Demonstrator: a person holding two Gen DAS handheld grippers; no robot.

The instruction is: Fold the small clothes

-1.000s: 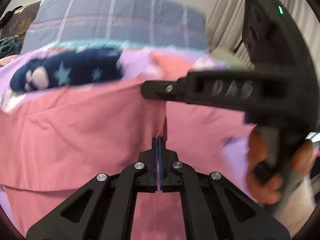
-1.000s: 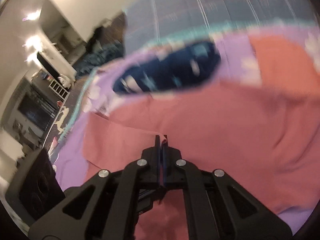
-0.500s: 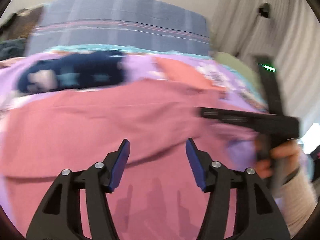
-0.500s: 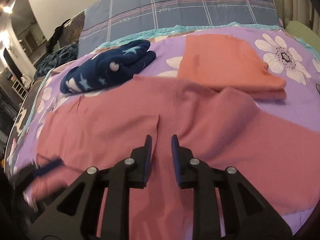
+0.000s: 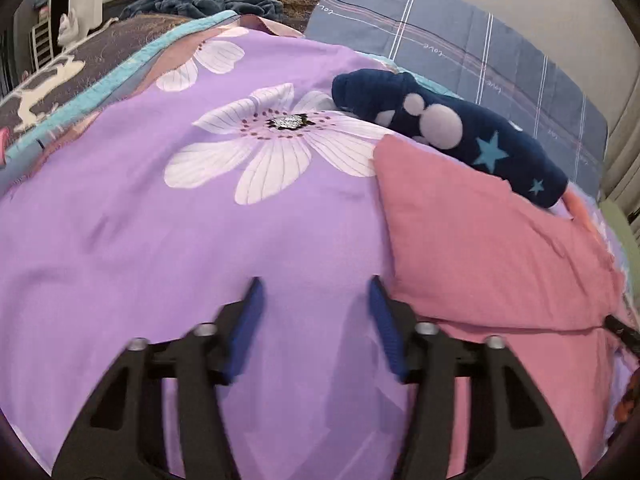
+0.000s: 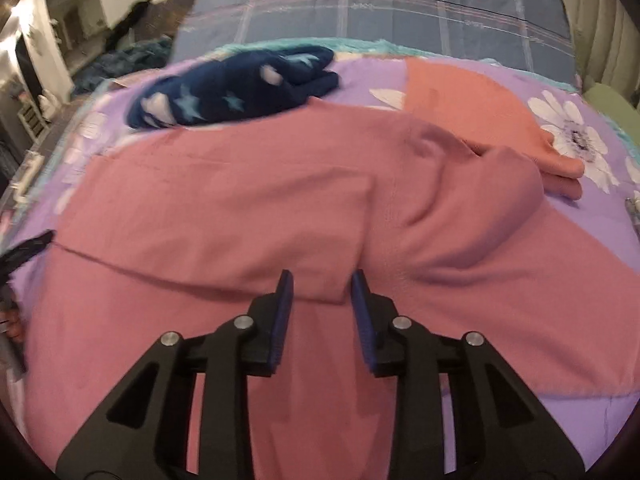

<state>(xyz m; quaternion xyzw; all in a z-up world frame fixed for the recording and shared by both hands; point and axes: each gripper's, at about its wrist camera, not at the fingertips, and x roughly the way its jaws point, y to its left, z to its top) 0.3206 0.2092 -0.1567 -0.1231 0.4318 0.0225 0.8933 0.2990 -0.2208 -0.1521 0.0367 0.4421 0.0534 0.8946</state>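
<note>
A pink garment (image 6: 248, 216) lies spread on the purple flowered bedsheet (image 5: 160, 240), with a sleeve folded over its middle. My right gripper (image 6: 322, 280) is open and empty just above the folded edge of the garment. My left gripper (image 5: 314, 284) is open and empty over bare sheet, with the pink garment (image 5: 492, 248) to its right. A folded navy garment with stars (image 5: 448, 128) lies beyond the pink one; it also shows in the right wrist view (image 6: 232, 88). A folded orange garment (image 6: 480, 108) lies at the back right.
A blue plaid pillow (image 6: 380, 8) lies at the head of the bed. A dark patterned blanket (image 5: 60, 68) and a teal heap (image 5: 200, 0) lie off the bed's left side. Curtains (image 6: 612, 40) hang at the right.
Both grippers were shut on the pink garment one second ago and have opened and let it go. My left gripper has swung left off the garment over bare sheet. The right one has opened wider.
</note>
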